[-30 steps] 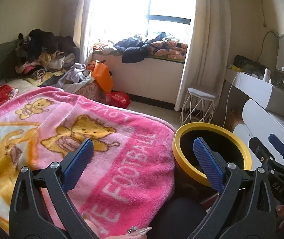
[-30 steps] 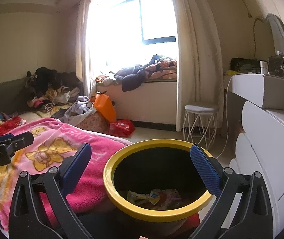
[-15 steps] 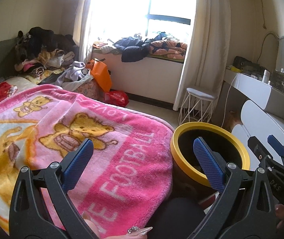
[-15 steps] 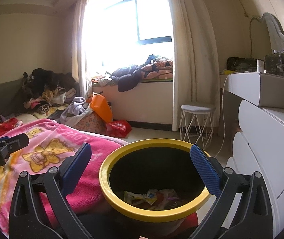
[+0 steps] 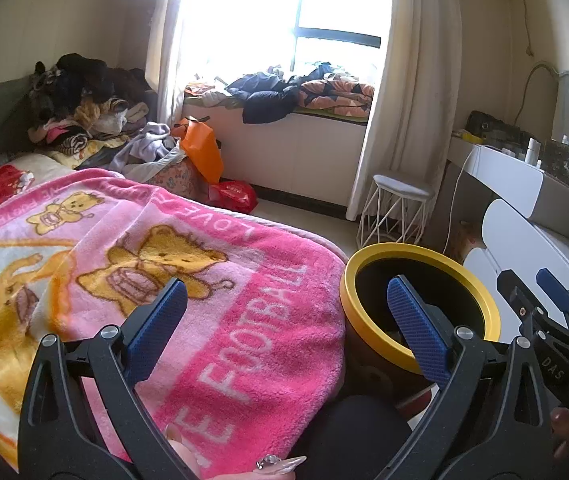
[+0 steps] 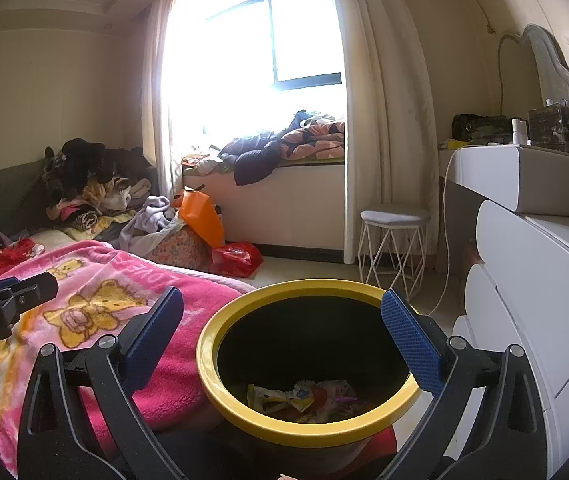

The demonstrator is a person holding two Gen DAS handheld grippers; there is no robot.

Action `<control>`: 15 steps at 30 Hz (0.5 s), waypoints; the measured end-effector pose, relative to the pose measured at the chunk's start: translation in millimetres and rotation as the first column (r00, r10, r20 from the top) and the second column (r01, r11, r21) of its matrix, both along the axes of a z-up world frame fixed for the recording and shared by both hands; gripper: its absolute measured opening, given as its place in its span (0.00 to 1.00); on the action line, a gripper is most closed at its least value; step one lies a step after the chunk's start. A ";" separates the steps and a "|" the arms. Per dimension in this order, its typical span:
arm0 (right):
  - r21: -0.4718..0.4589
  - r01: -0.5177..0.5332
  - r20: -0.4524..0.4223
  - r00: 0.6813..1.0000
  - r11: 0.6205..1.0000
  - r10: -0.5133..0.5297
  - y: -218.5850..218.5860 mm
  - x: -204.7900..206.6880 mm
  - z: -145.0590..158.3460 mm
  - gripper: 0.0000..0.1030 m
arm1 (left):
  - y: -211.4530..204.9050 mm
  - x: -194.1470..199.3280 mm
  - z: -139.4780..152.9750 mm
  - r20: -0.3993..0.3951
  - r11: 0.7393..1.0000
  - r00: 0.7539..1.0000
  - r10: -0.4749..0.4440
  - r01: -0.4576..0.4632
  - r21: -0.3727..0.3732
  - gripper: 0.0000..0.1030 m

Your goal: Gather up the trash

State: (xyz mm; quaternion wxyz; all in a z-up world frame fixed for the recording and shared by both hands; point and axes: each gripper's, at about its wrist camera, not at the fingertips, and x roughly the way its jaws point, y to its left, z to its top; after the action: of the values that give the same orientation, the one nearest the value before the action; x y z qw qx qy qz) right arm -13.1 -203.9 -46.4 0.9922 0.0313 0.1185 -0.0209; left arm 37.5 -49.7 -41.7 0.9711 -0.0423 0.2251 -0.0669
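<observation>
Left gripper (image 5: 286, 316) spread wide, nothing between its 2 blue pads, hovering over the blanket (image 5: 188, 304) edge. Bin (image 5: 418, 304) just right of it, yellow rim touching the blanket's hem. Right gripper (image 6: 282, 330) also released and empty, held above the bin (image 6: 308, 360), rim spanning the gap between its pads. Trash (image 6: 304, 398) lying at the bin's bottom. Dresser (image 6: 544, 312) close on the right; open floor ahead toward the stool (image 6: 394, 248).
</observation>
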 end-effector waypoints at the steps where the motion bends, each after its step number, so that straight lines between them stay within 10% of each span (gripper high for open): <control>1: 0.001 -0.001 -0.001 1.000 1.000 0.001 -0.7 0.4 -0.3 0.94 | -0.4 -0.3 -0.6 -0.001 1.000 1.000 0.001 -0.001 0.000 0.90; 15: 0.002 0.007 0.002 1.000 1.000 -0.007 -0.3 0.9 -0.1 0.94 | -0.1 0.1 0.3 -0.001 1.000 1.000 -0.001 0.001 0.000 0.90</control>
State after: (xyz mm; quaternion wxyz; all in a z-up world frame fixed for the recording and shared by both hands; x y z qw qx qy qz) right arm -12.2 -204.3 -46.6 0.9922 0.0325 0.1175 -0.0245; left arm 37.6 -49.8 -41.4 0.9710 -0.0424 0.2255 -0.0674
